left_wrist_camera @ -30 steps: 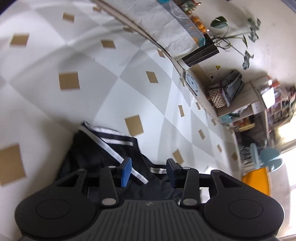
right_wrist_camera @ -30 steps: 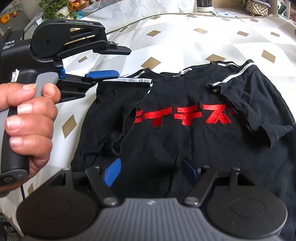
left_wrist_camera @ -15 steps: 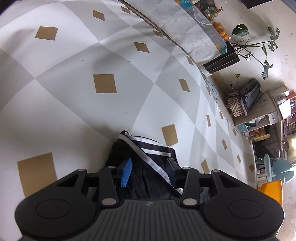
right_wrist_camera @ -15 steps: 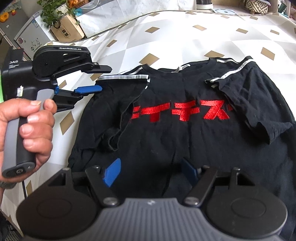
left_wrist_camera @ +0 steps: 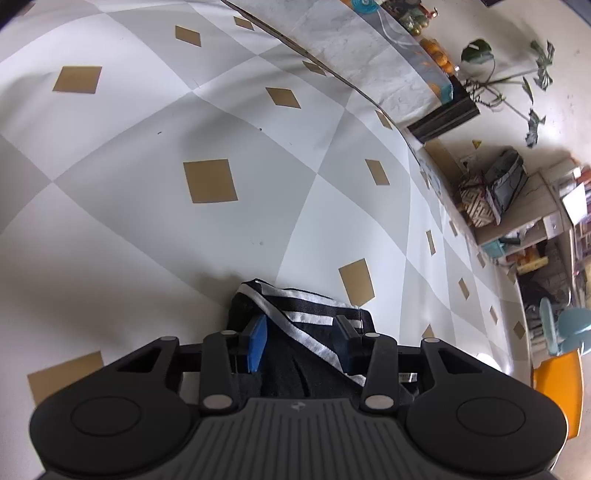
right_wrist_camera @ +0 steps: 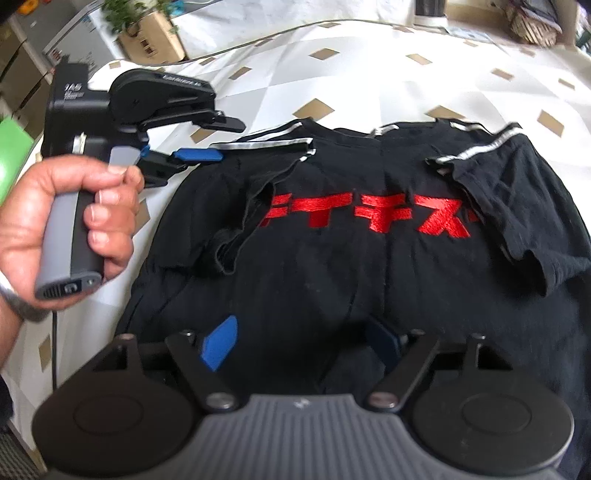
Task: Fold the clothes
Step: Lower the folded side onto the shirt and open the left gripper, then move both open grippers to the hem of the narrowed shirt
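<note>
A black T-shirt (right_wrist_camera: 332, 266) with red lettering lies flat, front up, on the checked tablecloth (right_wrist_camera: 369, 85). Both short sleeves are folded in over the chest. My left gripper (right_wrist_camera: 229, 140), held in a person's hand (right_wrist_camera: 74, 214), is at the shirt's left shoulder. Its jaws stand apart, with the white-striped shoulder edge (left_wrist_camera: 295, 314) lying between the fingers of the left gripper (left_wrist_camera: 299, 345). My right gripper (right_wrist_camera: 301, 341) hovers low over the shirt's lower part. Its jaws are opening, with black cloth under and between the blue pads (right_wrist_camera: 219, 343) and no pinch showing.
The cloth-covered table (left_wrist_camera: 184, 147) stretches far beyond the shirt. A second table with fruit (left_wrist_camera: 436, 55), a potted plant (left_wrist_camera: 517, 81), shelves and a light blue chair (left_wrist_camera: 569, 332) stand past its edge. A cardboard box with a plant (right_wrist_camera: 151, 33) sits beyond the far left corner.
My left gripper has sunk toward the table, and the striped shoulder now lies between its fingers. My right gripper's jaws have spread slightly wider. The shirt has not shifted.
</note>
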